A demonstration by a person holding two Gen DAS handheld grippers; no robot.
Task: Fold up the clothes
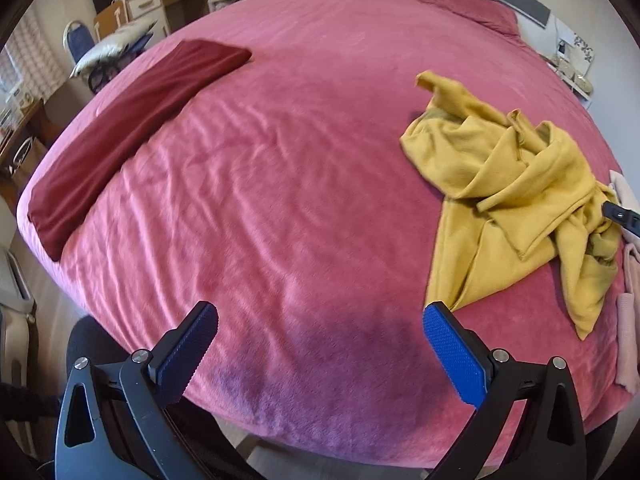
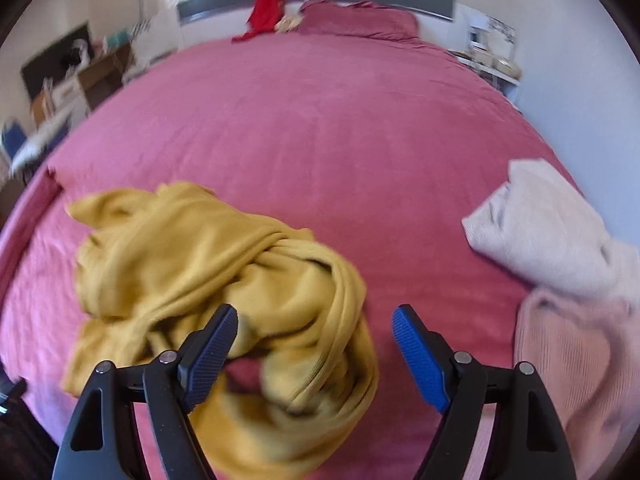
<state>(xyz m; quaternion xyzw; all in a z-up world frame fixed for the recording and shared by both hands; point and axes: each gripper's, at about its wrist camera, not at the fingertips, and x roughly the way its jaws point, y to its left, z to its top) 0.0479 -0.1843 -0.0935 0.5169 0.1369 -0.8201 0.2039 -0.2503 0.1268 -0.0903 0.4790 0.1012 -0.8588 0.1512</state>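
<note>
A crumpled mustard-yellow garment (image 1: 516, 196) lies on the right side of the pink bed (image 1: 280, 180). My left gripper (image 1: 320, 320) is open and empty over the bed's near edge, left of the garment. In the right wrist view the yellow garment (image 2: 208, 280) lies bunched just ahead. My right gripper (image 2: 314, 318) is open above its near right part, its left finger over the cloth and nothing held. The right gripper's tip (image 1: 622, 214) shows at the garment's right edge in the left wrist view.
A folded dark red cloth (image 1: 132, 128) lies on the bed's left side. A cream garment (image 2: 548, 224) and a pink knit one (image 2: 580, 360) lie on the bed's right edge. A pillow (image 2: 360, 18) and red cloth (image 2: 266, 4) are at the headboard. Desk and chair stand at left.
</note>
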